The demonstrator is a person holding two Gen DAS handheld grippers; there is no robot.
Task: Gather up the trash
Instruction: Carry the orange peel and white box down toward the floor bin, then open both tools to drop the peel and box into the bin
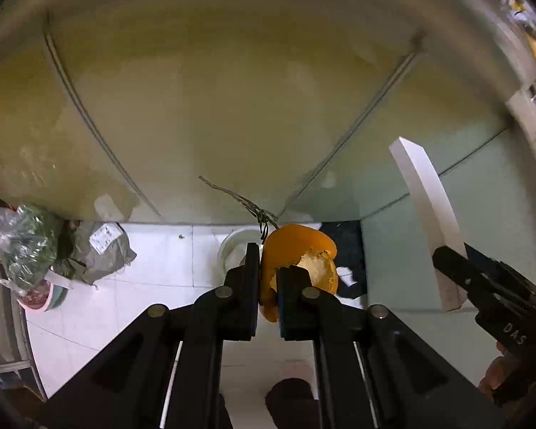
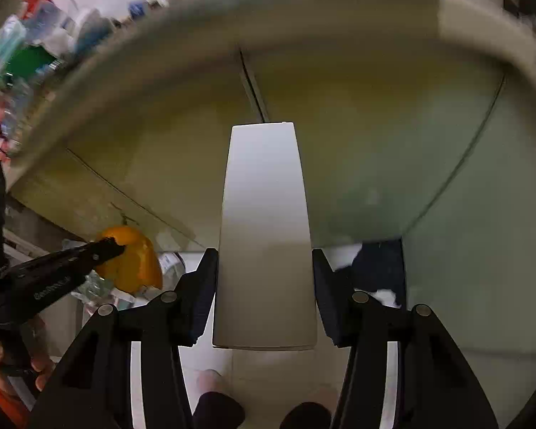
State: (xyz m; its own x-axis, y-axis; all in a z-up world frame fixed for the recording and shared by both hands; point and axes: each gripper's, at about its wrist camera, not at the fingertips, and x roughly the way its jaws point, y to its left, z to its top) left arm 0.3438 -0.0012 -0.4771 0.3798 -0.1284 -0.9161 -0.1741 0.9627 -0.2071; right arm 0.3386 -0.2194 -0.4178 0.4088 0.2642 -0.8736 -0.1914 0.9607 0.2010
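Note:
My left gripper (image 1: pixel 269 268) is shut on a piece of orange peel (image 1: pixel 296 246), its pale inner side showing at the right. A thin dark stem (image 1: pixel 246 203) sticks out from the peel's top. My right gripper (image 2: pixel 264 254) is shut on a long flat white box (image 2: pixel 264 196), its pads pressing on the box's two long edges. In the left wrist view the white box (image 1: pixel 425 193) and the right gripper (image 1: pixel 450 254) hang at the right. The right wrist view has the peel (image 2: pixel 139 264) and the left gripper (image 2: pixel 114 246) at the left. Both grippers point steeply down over a white tiled floor (image 1: pixel 153 279).
A yellow-green panelled front (image 1: pixel 232 107) fills the space ahead. On the floor stand a round white container (image 1: pixel 234 250), a grey wrapped parcel (image 1: pixel 103 250), a clear bag of greens (image 1: pixel 25 239) and something dark (image 1: pixel 343 246). The person's shoe (image 1: pixel 289 397) is at the bottom.

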